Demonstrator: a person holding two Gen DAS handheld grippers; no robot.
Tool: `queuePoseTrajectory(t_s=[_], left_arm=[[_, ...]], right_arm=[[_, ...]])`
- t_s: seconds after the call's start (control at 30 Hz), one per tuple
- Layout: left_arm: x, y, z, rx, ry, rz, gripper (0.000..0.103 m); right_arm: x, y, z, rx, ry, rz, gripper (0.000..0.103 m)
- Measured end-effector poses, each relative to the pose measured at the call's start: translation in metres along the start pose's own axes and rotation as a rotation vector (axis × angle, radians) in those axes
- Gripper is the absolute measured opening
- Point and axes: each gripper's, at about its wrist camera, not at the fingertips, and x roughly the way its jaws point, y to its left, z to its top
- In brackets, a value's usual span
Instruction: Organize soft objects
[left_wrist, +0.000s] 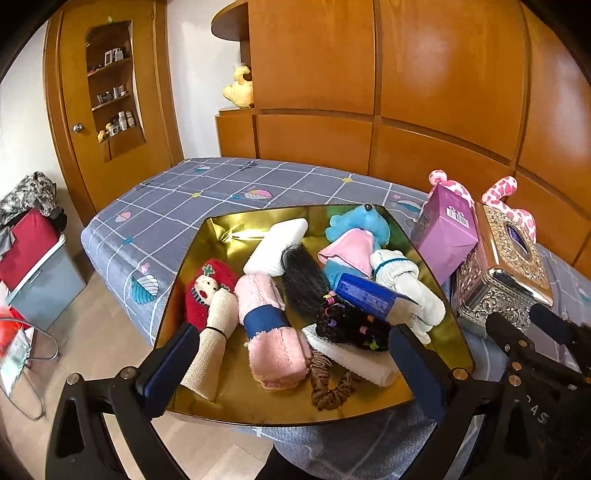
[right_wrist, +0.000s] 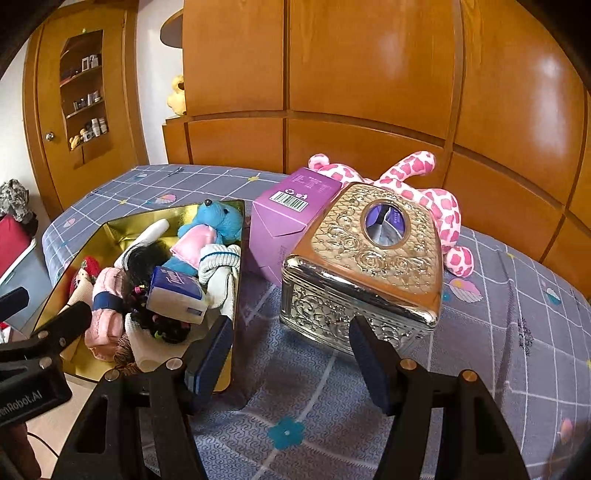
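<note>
Gold tray (left_wrist: 221, 236) is crammed with soft stuff, barely any bare floor. Silver tissue box (right_wrist: 364, 273) and purple carton (right_wrist: 284, 229) crowd its right side; bedspread (right_wrist: 498, 332) beyond is open.

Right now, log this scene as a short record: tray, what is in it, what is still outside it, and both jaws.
surface: bed with grey checked sheet
tray: gold tray at the bed's near edge
in tray: blue plush, red-haired doll, pink rolled towel, blue tissue pack, white socks, brown scrunchie
outside tray: pink spotted plush, purple box, ornate metal tissue box
left gripper: jaws open, empty, over the tray
right gripper: jaws open, empty, before the tissue box
</note>
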Motion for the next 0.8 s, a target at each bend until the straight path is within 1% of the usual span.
queuePoseTrajectory(t_s=[0.8], left_arm=[[-0.0024,-0.0008,0.0000,0.001,-0.004,-0.005,0.103]], right_arm=[[-0.0007,0.0039,-0.0005,-0.009,0.000,0.006,0.066]])
